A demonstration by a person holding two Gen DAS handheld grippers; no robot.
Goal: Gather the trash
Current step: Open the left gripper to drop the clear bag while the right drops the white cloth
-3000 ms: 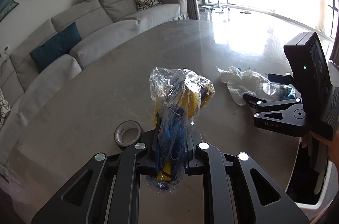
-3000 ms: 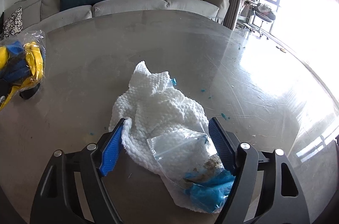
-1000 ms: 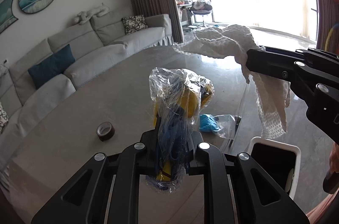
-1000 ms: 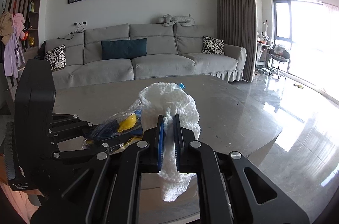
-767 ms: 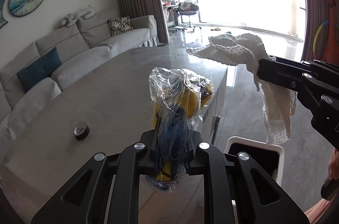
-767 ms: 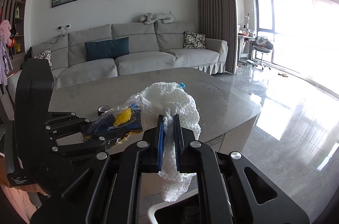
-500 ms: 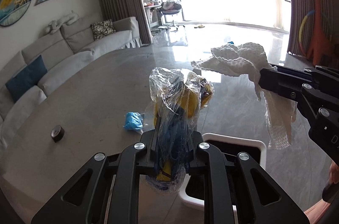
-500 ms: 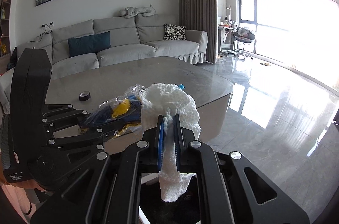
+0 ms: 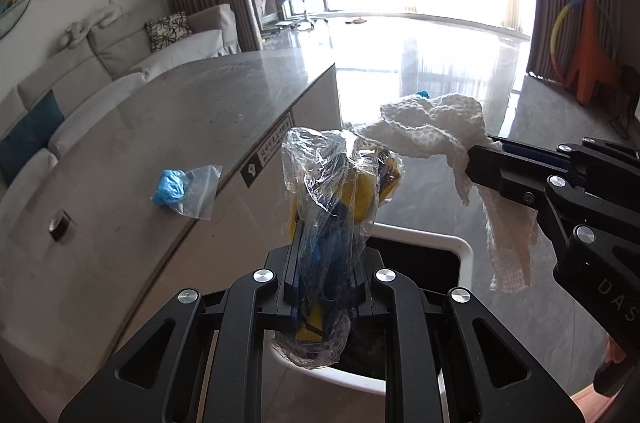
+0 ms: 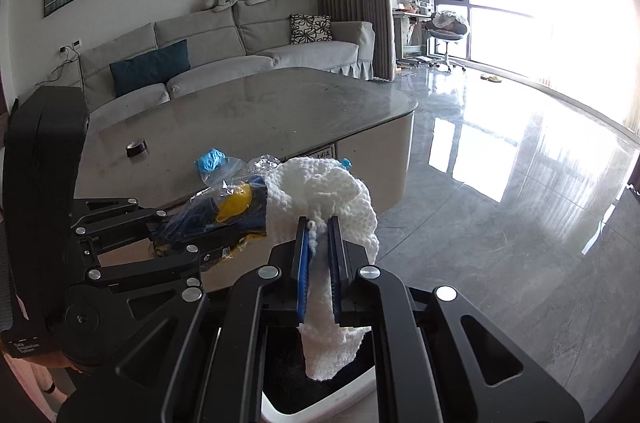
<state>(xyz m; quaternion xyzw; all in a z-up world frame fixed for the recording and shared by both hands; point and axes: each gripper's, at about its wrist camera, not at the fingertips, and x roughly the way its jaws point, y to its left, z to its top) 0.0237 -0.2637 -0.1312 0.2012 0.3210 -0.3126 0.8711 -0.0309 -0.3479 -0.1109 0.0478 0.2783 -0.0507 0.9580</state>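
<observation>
My left gripper [image 9: 325, 243] is shut on a clear plastic bag of yellow and blue trash [image 9: 340, 191] and holds it over a white bin [image 9: 460, 247] with a black inside. My right gripper [image 10: 319, 223] is shut on a white knitted cloth [image 10: 320, 187], also above the bin [image 10: 320, 403]. In the left wrist view the cloth [image 9: 436, 119] hangs from the right gripper [image 9: 476, 155] just right of the bag. The bag also shows in the right wrist view [image 10: 224, 207], in the left gripper [image 10: 160, 219]. A small clear bag with blue trash [image 9: 176, 185] lies on the grey table [image 9: 160, 127].
A roll of tape [image 9: 61, 225] lies on the table's left part, also seen in the right wrist view [image 10: 136, 148]. A grey sofa [image 10: 240, 51] stands behind the table. Glossy grey floor [image 10: 500, 203] spreads to the right. An orange toy giraffe [image 9: 592, 51] stands at the far right.
Both grippers have swung away from the table with their loads and now hang over the bin. The blue-trash bag stays on the table.
</observation>
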